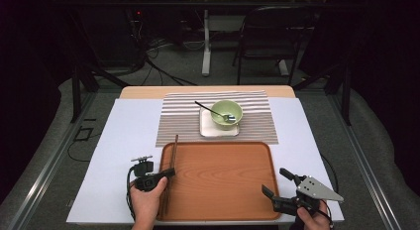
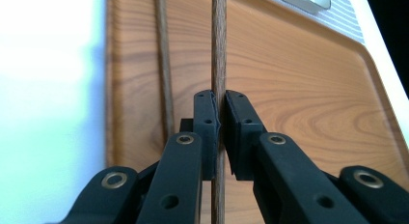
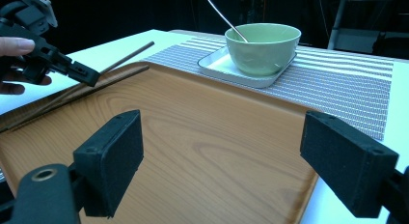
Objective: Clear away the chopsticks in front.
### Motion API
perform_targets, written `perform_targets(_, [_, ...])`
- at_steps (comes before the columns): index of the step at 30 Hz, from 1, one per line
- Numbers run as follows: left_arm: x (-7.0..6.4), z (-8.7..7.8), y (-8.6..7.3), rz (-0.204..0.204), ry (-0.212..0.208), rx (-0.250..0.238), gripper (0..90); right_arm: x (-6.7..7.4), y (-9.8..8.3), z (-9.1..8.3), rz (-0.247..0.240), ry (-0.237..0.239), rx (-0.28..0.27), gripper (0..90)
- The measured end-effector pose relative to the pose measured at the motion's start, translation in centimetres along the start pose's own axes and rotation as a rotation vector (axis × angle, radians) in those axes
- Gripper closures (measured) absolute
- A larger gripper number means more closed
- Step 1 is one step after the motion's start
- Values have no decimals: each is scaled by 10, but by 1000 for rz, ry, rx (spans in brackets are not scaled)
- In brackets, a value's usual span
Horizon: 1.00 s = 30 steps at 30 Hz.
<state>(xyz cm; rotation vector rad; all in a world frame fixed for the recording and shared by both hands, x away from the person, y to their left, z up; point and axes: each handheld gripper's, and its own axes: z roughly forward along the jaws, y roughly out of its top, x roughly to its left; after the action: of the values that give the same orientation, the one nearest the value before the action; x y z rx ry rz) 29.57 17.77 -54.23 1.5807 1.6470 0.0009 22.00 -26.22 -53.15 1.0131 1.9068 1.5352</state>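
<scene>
We see the left claw (image 2: 219,119) clamped on one brown chopstick (image 2: 218,50), its pads pressed against both sides of the stick. In the high view this claw (image 1: 171,172) sits at lower left of the frame, at the left edge of the wooden tray (image 1: 223,190). The second chopstick (image 2: 164,64) lies just beside the held one, along the tray's left rim. We see the right claw (image 3: 236,166) with its jaws wide apart and nothing between them, at lower right of the high view over the tray's near right corner. A green bowl (image 1: 227,113) holding a spoon (image 1: 213,111) stands on a white square plate (image 1: 208,131) on a striped placemat (image 1: 173,121) at upper centre of the counter (image 1: 124,141).
</scene>
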Motion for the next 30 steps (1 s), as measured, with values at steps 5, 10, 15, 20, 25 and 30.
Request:
perform_targets(5, [6,-7,1,-12,17,-15,840,0,0,0,0,1,0,146])
perform_targets(10, [11,-10,0,-19,26,-19,840,0,0,0,0,1,1,146])
perform_targets(15, [16,-10,0,-10,33,13,840,0,0,0,2,1,2,146])
perform_targets(20, [18,-9,-3,-21,39,19,839,0,0,0,2,0,4,146])
perform_targets(25, [18,-9,-5,-21,42,14,838,0,0,0,2,0,3,146])
perform_targets(30, [18,-11,-7,-23,54,-3,843,0,0,0,4,-1,3,146])
